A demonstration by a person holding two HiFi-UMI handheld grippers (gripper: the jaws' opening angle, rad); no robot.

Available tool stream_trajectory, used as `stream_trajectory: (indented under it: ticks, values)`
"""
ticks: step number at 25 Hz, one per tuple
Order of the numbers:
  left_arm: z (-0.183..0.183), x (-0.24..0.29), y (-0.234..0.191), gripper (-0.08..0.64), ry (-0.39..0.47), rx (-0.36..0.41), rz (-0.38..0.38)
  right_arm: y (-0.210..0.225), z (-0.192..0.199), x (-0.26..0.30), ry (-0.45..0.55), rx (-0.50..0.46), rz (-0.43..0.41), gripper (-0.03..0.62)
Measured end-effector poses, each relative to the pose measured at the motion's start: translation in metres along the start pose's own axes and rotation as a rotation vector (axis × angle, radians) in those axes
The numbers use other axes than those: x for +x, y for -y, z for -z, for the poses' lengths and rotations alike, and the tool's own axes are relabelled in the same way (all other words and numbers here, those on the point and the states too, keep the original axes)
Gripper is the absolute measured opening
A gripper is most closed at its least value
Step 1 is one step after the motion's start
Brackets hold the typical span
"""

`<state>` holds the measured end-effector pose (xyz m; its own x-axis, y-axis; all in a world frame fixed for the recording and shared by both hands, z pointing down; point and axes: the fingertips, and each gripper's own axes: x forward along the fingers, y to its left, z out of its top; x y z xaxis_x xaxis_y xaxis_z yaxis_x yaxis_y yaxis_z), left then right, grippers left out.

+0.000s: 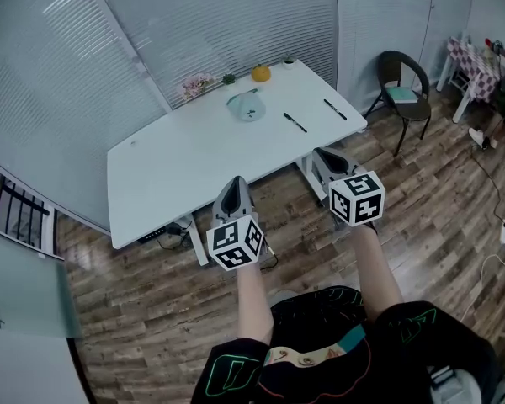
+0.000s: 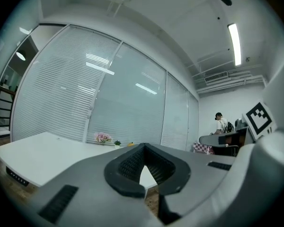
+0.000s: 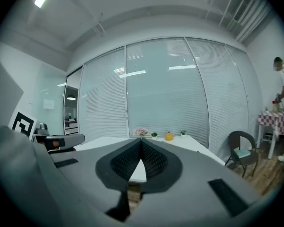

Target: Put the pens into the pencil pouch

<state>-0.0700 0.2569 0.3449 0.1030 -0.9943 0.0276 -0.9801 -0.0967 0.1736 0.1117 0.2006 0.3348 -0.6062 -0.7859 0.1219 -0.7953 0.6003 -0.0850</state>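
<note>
Two distant pens [image 1: 295, 123], pouch [image 1: 249, 108] indistinct, left tongs [image 2: 143, 147], right tongs [image 3: 141, 142], both pressed together

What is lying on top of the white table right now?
On the white table: a black pen, a second pen, the pale pencil pouch, an orange ornament, pink flowers, a small plant. The pouch's inside is not visible.

left gripper [image 1: 234, 181]: grey shell, black ribbed pads [image 2: 130, 165], white cube [image 1: 236, 243] marked with black squares | right gripper [image 1: 321, 152]: built alike, cube marked likewise | clothing [image 1: 313, 311]: black is worn, printed with green outlines, teal band
</note>
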Motion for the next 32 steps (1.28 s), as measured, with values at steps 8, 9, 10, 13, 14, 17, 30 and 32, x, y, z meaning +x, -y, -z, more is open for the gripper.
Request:
stream_trajectory:
  ticks: [8, 9, 10, 13, 14, 17, 30, 32]
  values:
    - [-0.001, 0.015, -0.002, -0.005, 0.006, -0.019, 0.026, 0.011, -0.002, 0.008, 0.000, 0.010, 0.004, 0.002]
    - [-0.002, 0.017, -0.001, -0.005, 0.005, -0.018, 0.028, 0.015, -0.004, 0.007, 0.004, 0.015, 0.010, 0.002]
    - [-0.002, 0.019, 0.000, -0.005, 0.005, -0.018, 0.030, 0.018, -0.005, 0.007, 0.007, 0.019, 0.015, 0.002]
    - [-0.006, 0.024, -0.002, -0.005, 0.010, -0.016, 0.026, 0.024, -0.010, 0.011, 0.014, 0.024, 0.017, 0.002]
    - [-0.008, 0.027, -0.003, -0.005, 0.012, -0.015, 0.024, 0.026, -0.011, 0.012, 0.015, 0.024, 0.015, 0.002]
    - [-0.009, 0.030, -0.005, -0.005, 0.013, -0.016, 0.021, 0.029, -0.012, 0.017, 0.016, 0.026, 0.008, 0.002]
    - [0.006, 0.102, -0.063, -0.005, 0.001, -0.087, 0.002, 0.045, 0.003, 0.103, -0.023, 0.034, -0.024, 0.002]
    - [0.009, 0.122, -0.061, -0.005, -0.007, -0.080, 0.034, 0.070, 0.001, 0.114, -0.014, 0.071, 0.032, 0.002]
